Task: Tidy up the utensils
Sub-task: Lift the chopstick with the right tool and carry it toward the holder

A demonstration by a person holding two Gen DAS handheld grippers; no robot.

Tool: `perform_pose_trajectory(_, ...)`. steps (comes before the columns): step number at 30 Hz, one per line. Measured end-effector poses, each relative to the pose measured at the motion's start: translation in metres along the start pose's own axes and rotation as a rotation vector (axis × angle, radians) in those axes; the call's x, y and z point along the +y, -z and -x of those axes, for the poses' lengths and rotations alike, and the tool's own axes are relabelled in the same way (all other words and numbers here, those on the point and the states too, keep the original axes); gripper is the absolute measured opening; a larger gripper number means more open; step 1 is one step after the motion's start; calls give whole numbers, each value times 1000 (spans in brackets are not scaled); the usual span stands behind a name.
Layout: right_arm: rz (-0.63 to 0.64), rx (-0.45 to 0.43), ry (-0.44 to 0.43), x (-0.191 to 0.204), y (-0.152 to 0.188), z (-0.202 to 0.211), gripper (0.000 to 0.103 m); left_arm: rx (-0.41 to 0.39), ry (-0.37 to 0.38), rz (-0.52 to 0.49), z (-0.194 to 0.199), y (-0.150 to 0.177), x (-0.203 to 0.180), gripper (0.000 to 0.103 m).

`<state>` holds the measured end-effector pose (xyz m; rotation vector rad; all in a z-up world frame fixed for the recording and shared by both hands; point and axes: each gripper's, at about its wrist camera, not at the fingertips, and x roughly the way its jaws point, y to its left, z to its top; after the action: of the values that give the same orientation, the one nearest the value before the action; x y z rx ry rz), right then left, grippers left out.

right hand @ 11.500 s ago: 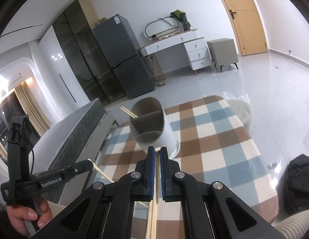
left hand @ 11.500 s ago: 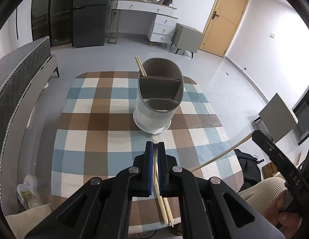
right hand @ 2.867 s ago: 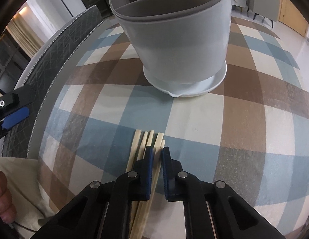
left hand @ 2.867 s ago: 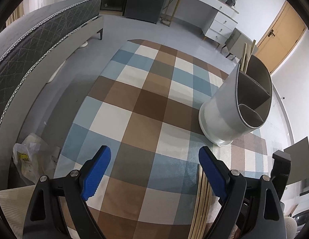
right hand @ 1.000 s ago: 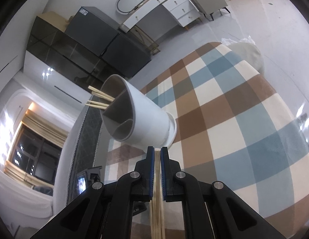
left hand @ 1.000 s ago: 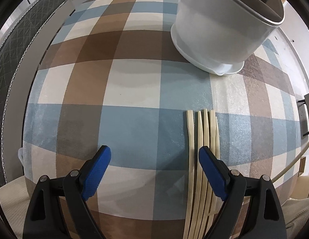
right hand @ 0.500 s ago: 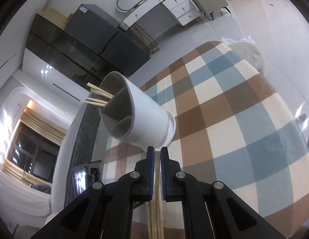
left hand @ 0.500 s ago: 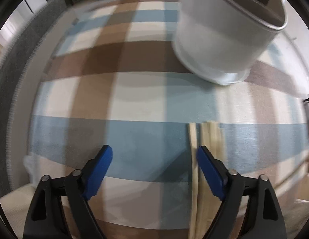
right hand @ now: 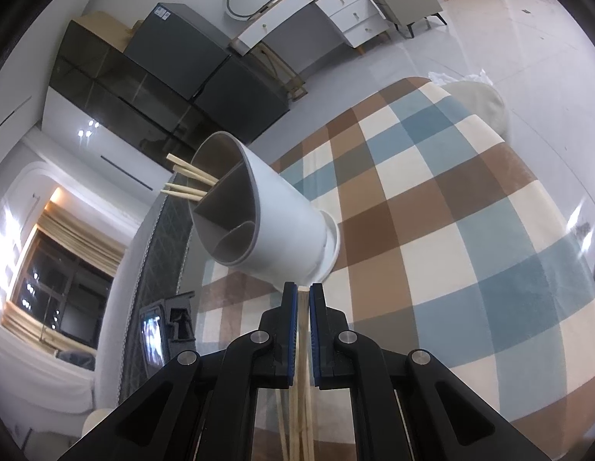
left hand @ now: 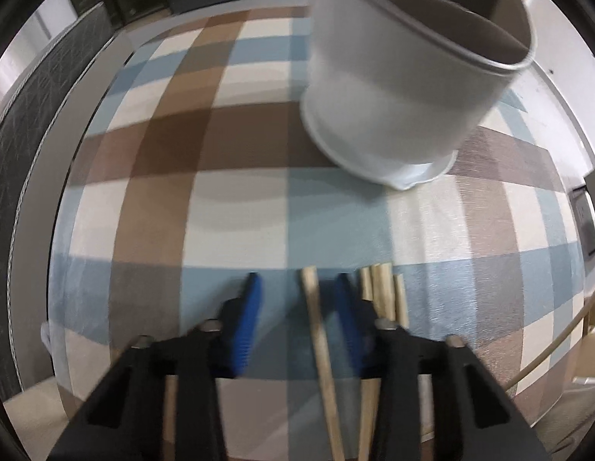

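Observation:
A white utensil holder (left hand: 405, 77) with grey compartments stands on the checked tablecloth (left hand: 220, 199). Several wooden chopsticks (left hand: 382, 288) lie side by side near the front edge. My left gripper (left hand: 297, 288) is low over the cloth, jaws partly open around one chopstick (left hand: 316, 330), apart from it. My right gripper (right hand: 303, 297) is shut on a chopstick (right hand: 302, 342) and held above the table. In the right wrist view the holder (right hand: 266, 223) has several chopsticks (right hand: 186, 184) in its far compartment.
A grey padded bench (left hand: 25, 123) runs along the table's left side. The left gripper's handle (right hand: 171, 330) shows at lower left in the right wrist view. A dark cabinet (right hand: 163, 77) and white dresser (right hand: 316, 11) stand beyond.
My left gripper has dropped to the cloth and its jaws have narrowed around one chopstick at the left of the bundle. My right gripper still holds its chopstick aloft.

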<state>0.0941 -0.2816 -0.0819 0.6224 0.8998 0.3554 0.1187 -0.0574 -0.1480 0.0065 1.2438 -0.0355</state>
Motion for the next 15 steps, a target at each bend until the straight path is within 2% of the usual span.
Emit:
perform_pose_trajectory(1, 1, 1, 1, 0, 0, 0, 6, -5, 12, -16, 0, -2, -4, 9)
perform_pose_trajectory(2, 2, 1, 3, 0, 0, -1, 6, -7, 14, -25, -1, -3, -6, 3)
perform_pose_trajectory(4, 10, 2, 9, 2, -1, -1, 6, -7, 17, -28, -2, -4, -9, 2)
perform_pose_trajectory(8, 49, -16, 20, 11, 0, 2, 6, -30, 74, 25, 8, -3, 9, 2)
perform_pose_trajectory(15, 183, -82, 19, 42, 19, 24, 6, -313, 182, 129, 82, 14, 29, 2)
